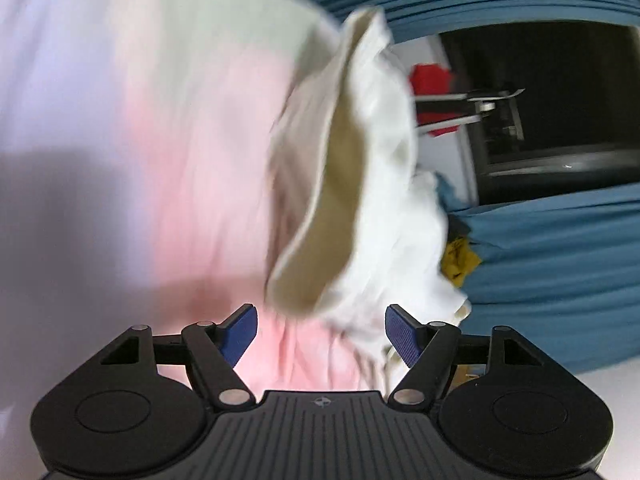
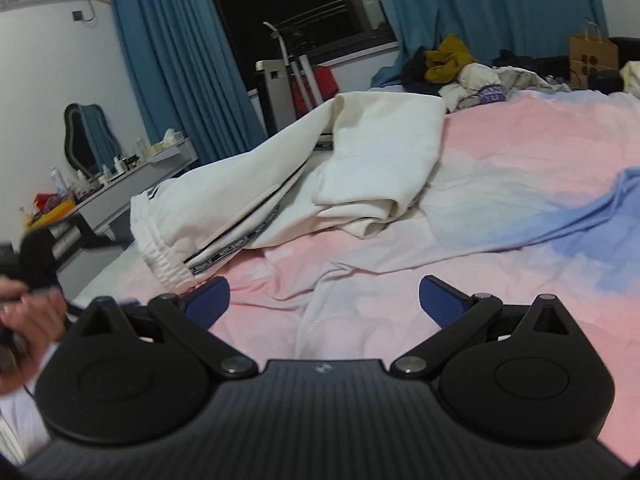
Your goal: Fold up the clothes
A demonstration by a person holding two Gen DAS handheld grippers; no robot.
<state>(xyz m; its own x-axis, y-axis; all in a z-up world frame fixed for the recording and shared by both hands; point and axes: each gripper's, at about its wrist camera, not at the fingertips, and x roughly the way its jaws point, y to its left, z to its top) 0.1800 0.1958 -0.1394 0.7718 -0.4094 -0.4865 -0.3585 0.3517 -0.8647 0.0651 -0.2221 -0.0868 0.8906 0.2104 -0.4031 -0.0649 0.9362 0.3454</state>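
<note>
Blue pads of the left gripper (image 1: 322, 334) are standing apart at 6 o'clock of the left wrist view, with nothing pinched between them; only the pink and blue bed sheet (image 1: 140, 160) is showing through the gap. Just beyond, from 12 to 4 o'clock, the white trousers (image 1: 384, 184) are lying, blurred, one folded edge curling upward.

Seen from the right wrist, the right gripper (image 2: 324, 302) is also wide apart and empty, over the sheet. The same trousers (image 2: 280, 176) are lying from 9 to 12 o'clock, partly doubled over, the elastic waistband (image 2: 164, 252) nearest at 10 o'clock, a dark printed stripe running down the leg. A hand (image 2: 24, 316) is showing at 8 o'clock. A pile of other clothes (image 2: 460, 68) is waiting at 1 o'clock.

I am judging the trousers as soft, thick and rather light, probably sagging and sliding when lifted. The waistband and the leg hems seem the firmest places to grip, one corner for each gripper.
</note>
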